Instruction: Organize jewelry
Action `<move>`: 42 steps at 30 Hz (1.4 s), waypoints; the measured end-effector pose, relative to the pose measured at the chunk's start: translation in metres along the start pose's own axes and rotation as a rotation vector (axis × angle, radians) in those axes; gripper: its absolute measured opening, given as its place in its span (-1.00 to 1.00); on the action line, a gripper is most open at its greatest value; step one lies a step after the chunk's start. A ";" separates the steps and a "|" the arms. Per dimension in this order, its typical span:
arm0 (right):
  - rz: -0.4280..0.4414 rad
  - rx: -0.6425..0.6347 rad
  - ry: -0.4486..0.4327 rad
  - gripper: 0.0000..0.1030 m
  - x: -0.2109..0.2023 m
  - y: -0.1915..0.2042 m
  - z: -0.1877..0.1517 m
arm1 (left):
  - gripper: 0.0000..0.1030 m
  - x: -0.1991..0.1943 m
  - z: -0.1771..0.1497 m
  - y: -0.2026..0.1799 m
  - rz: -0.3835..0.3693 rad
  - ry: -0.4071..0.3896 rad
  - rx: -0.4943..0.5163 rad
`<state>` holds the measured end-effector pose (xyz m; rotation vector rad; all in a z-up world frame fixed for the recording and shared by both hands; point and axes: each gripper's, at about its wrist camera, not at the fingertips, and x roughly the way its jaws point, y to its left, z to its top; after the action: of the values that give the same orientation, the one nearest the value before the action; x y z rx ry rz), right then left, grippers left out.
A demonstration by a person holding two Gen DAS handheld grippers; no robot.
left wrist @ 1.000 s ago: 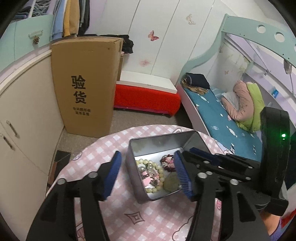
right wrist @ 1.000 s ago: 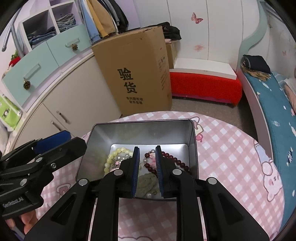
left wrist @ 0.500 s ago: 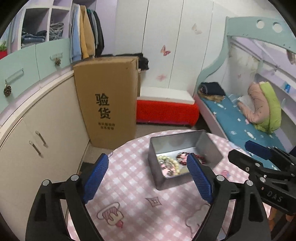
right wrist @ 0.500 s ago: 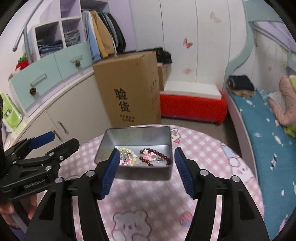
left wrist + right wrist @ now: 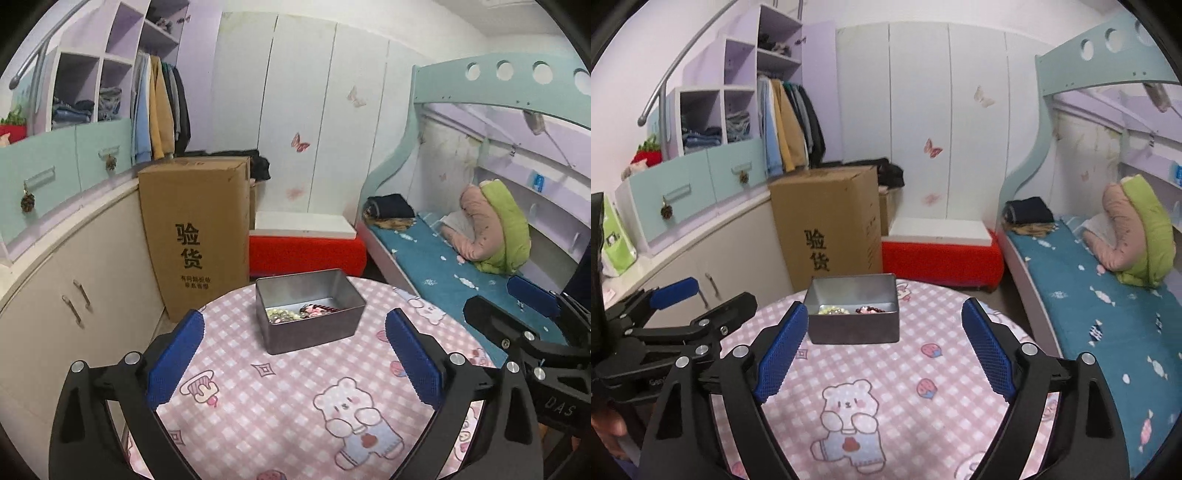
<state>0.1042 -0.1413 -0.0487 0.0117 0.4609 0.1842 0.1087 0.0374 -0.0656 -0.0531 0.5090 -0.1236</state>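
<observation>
A grey metal tin (image 5: 314, 328) stands on the round pink checked table (image 5: 295, 398), toward its far edge. Inside lie beaded bracelets (image 5: 299, 313): pale green beads, dark red beads and pink pieces. The tin also shows in the right wrist view (image 5: 854, 326), with the jewelry (image 5: 855, 309) at its bottom. My left gripper (image 5: 293, 360) is open and empty, held back from the tin on its near side. My right gripper (image 5: 884, 347) is open and empty, also back from the tin. Each gripper shows at the edge of the other's view.
A tall cardboard box (image 5: 195, 236) stands on the floor behind the table, beside cream cabinets (image 5: 74, 288). A red bench (image 5: 306, 251) lies behind the tin. A bunk bed with a blue mattress (image 5: 443, 258) is to the right.
Both grippers have pulled back and up from the tin. The right gripper was nearly shut inside the tin a second ago; it has opened wide. The jewelry stays in the tin.
</observation>
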 end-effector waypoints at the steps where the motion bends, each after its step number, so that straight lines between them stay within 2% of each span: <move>1: -0.011 -0.001 -0.012 0.65 -0.007 0.000 -0.001 | 0.86 -0.008 -0.001 -0.002 0.001 -0.014 0.001; 11: -0.067 -0.036 -0.105 0.67 -0.070 0.004 -0.003 | 0.86 -0.059 -0.004 -0.019 0.020 -0.113 0.039; 22: -0.084 -0.057 -0.179 0.67 -0.114 0.017 0.000 | 0.86 -0.103 -0.002 -0.033 0.063 -0.232 0.081; 32: -0.084 -0.053 -0.224 0.67 -0.135 0.019 0.002 | 0.85 -0.127 -0.002 -0.039 0.086 -0.309 0.089; 42: -0.092 -0.052 -0.238 0.67 -0.141 0.017 0.002 | 0.85 -0.130 0.000 -0.042 0.086 -0.334 0.094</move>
<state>-0.0222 -0.1502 0.0160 -0.0385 0.2186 0.1031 -0.0085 0.0125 0.0008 0.0400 0.1708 -0.0524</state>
